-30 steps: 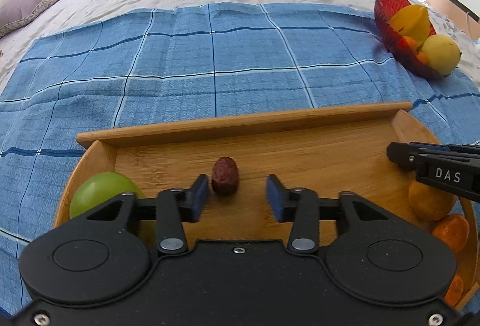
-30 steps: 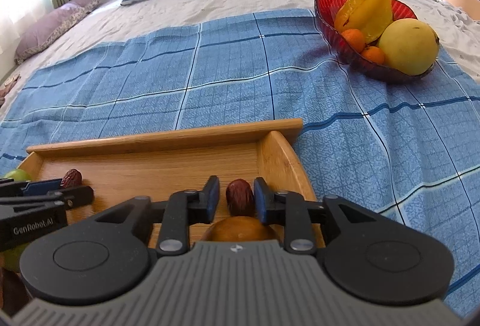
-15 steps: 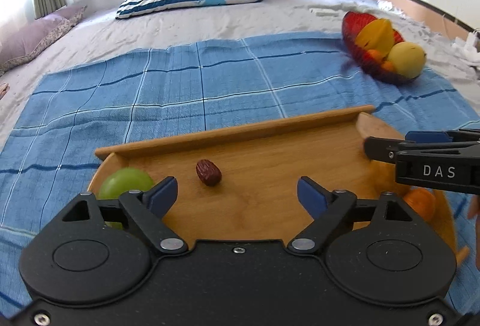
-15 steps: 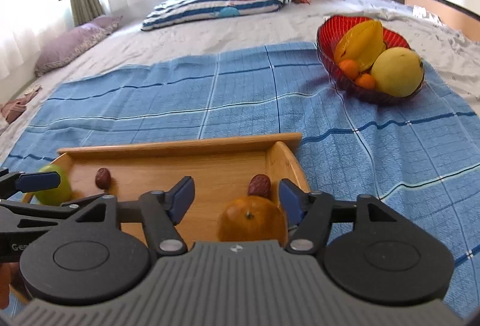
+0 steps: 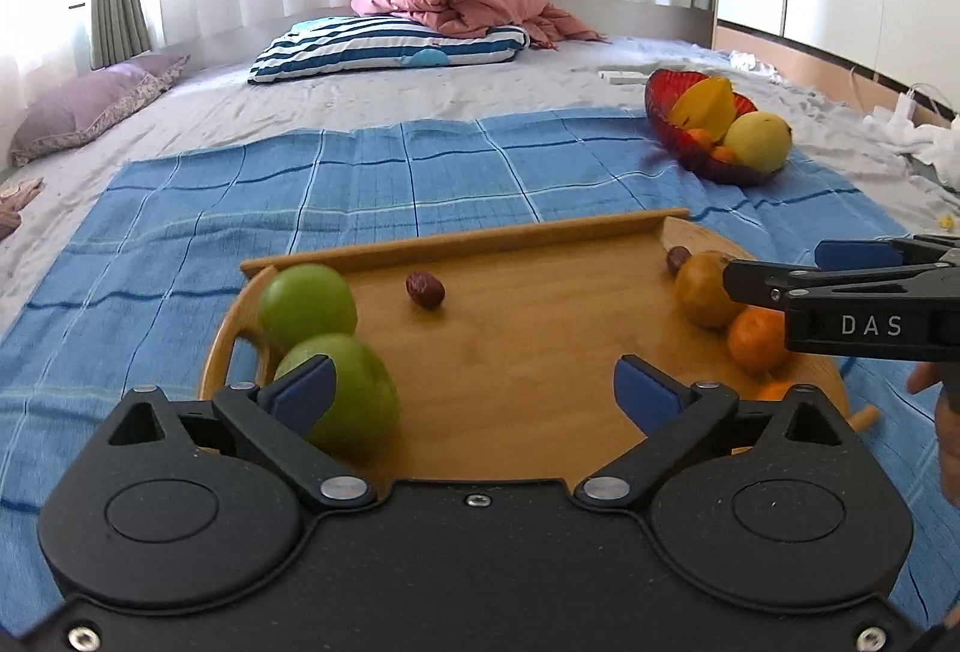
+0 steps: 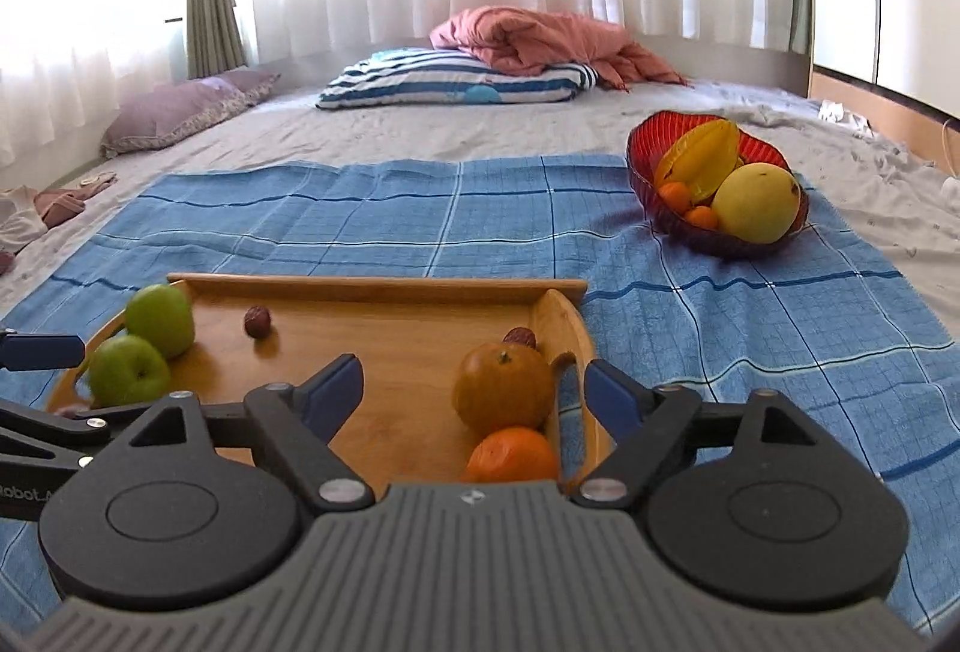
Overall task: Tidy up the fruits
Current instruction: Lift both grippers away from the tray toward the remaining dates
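A wooden tray (image 5: 540, 382) (image 6: 384, 412) lies on the blue checked cloth. Two green apples (image 5: 306, 304) (image 6: 159, 319) sit at its left end, one brown date (image 5: 425, 289) (image 6: 257, 320) lies loose near the far wall, and a second date (image 6: 519, 337) rests in the right corner beside oranges (image 6: 503, 385) (image 5: 705, 292). My left gripper (image 5: 474, 388) hovers over the tray's near side, its jaws opening, nothing between the pads. My right gripper (image 6: 474, 391) is above the tray's right end, jaws opening, with the oranges below the gap but untouched.
A red glass bowl (image 6: 648, 172) (image 5: 660, 99) with a starfruit, a yellow fruit and small oranges stands at the cloth's far right. Pillows and a pink quilt (image 6: 540, 39) lie at the head of the bed. A hand (image 5: 942, 412) shows at the right edge.
Both grippers opened from close around the dates and pulled back and up. The dates stay lying on the tray, and more of the room has come into view.
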`<state>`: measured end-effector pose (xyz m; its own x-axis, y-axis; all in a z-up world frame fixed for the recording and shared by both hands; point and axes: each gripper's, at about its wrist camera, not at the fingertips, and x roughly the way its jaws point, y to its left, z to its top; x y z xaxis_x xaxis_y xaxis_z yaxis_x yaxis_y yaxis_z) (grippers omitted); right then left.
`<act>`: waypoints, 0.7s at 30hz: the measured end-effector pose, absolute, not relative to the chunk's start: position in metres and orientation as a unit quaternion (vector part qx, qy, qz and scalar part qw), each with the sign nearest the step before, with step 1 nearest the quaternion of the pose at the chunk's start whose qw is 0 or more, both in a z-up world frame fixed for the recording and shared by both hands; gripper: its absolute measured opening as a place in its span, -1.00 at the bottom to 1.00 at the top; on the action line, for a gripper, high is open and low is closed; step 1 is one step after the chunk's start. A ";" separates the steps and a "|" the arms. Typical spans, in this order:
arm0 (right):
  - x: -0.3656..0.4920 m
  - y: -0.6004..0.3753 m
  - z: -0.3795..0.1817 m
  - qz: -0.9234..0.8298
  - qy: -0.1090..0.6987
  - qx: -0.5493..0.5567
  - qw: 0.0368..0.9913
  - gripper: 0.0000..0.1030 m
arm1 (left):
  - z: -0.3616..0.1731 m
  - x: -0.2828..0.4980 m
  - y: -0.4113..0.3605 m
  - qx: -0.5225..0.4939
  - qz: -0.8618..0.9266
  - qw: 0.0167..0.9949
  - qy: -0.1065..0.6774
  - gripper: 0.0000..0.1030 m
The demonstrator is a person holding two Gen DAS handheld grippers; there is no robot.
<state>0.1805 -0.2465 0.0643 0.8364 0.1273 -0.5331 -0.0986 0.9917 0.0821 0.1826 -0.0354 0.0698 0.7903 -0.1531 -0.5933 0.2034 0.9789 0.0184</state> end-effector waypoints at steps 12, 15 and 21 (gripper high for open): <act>0.128 -0.228 0.054 0.059 0.235 -0.004 0.970 0.89 | 0.056 0.134 -0.026 0.040 -0.097 0.950 0.295 0.95; 0.115 -0.220 0.050 0.060 0.221 -0.023 0.973 0.96 | 0.052 0.128 -0.024 0.036 -0.096 0.949 0.298 0.95; 0.095 -0.210 0.040 0.061 0.201 -0.042 0.977 0.99 | 0.044 0.112 -0.019 0.044 -0.088 0.952 0.290 0.95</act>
<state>0.0945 -0.2102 0.0398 0.9117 0.1024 -0.3979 -0.1359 0.9891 -0.0568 0.1124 -0.0190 0.0439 0.8164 -0.1428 -0.5596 0.1933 0.9806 0.0317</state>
